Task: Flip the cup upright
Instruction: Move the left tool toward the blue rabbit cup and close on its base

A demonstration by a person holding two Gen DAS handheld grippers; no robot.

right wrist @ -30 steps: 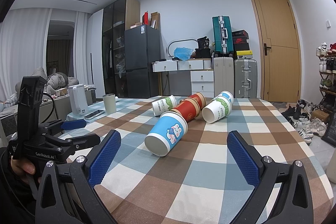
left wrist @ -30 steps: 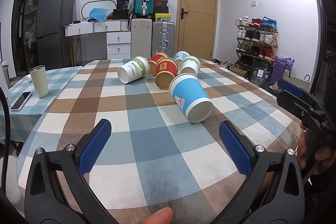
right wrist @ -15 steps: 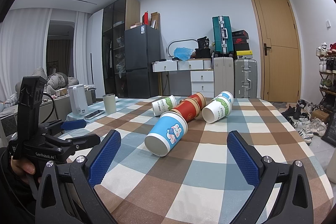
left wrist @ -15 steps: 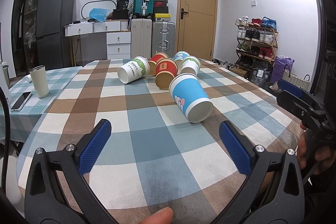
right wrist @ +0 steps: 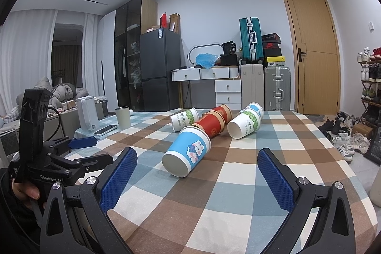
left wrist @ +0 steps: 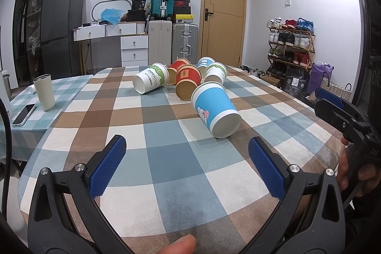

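Several paper cups lie on their sides in a cluster on the checked tablecloth (left wrist: 166,154). The nearest is a blue cup with a cartoon (left wrist: 214,108), its mouth towards me; it also shows in the right wrist view (right wrist: 188,154). Behind it lie a red cup (left wrist: 187,85), a white and green cup (left wrist: 151,81), and others. My left gripper (left wrist: 187,146) is open and empty, short of the blue cup. My right gripper (right wrist: 196,160) is open and empty, the blue cup's mouth just beyond it.
A beige tumbler (left wrist: 44,92) stands upright on the left table next to a phone (left wrist: 23,114). A white kettle (right wrist: 87,114) stands there too. The table edge curves close on the right, with a shoe rack (left wrist: 291,44) beyond.
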